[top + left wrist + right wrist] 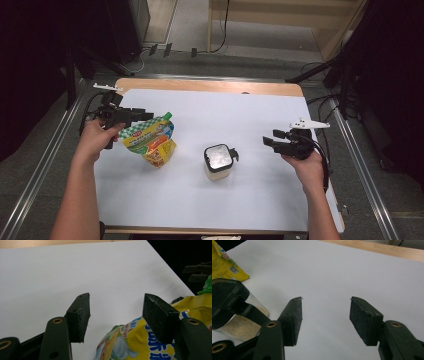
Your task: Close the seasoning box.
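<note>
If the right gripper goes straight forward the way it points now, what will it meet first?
Probably nothing at first: the right gripper has open jaws facing bare white table cover. The clear square jar with the black lid sits off to the side of that line, though depth is hard to judge.

White-covered table [250, 200] (pouch [150, 140], jar [218, 162])
</note>
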`<action>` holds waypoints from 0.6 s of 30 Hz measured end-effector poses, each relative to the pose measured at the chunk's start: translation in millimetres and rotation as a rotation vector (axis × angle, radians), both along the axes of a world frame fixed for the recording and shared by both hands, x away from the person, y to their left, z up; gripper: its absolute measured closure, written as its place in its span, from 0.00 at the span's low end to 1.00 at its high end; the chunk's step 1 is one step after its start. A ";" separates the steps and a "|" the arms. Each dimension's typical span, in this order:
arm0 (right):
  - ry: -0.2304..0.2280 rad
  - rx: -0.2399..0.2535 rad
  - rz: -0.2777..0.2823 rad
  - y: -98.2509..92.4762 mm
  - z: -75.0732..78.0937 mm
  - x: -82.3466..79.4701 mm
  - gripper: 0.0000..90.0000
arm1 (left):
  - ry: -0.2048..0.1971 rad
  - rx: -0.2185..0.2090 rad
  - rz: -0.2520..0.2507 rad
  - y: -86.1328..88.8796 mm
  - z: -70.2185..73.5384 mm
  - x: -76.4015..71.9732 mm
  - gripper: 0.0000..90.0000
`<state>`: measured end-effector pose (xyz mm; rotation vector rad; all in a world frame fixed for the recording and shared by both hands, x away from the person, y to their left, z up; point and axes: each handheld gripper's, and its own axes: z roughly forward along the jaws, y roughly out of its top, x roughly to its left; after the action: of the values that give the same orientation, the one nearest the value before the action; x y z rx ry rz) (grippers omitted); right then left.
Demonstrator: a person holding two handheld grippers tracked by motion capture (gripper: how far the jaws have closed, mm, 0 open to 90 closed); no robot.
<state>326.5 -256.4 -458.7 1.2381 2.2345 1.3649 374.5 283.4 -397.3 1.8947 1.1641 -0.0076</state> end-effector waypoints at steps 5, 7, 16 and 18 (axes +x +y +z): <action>0.005 -0.016 -0.050 -4.7 -5.9 1.7 0.44 | -0.001 0.007 -0.002 -0.6 -1.2 0.3 0.44; 0.012 -0.011 -0.064 -6.7 -8.2 2.6 0.43 | 0.000 0.008 -0.001 -0.8 -1.3 0.3 0.44; 0.024 -0.017 -0.130 -10.6 -21.0 7.2 0.32 | 0.005 0.008 0.000 0.0 -3.3 0.9 0.44; 0.023 -0.025 -0.131 -10.1 -22.0 7.3 0.30 | 0.007 0.009 0.000 0.1 -3.7 1.0 0.44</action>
<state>333.8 -266.5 -480.7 1.3722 2.1371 1.2764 375.5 283.5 -401.0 1.9035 1.1708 -0.0085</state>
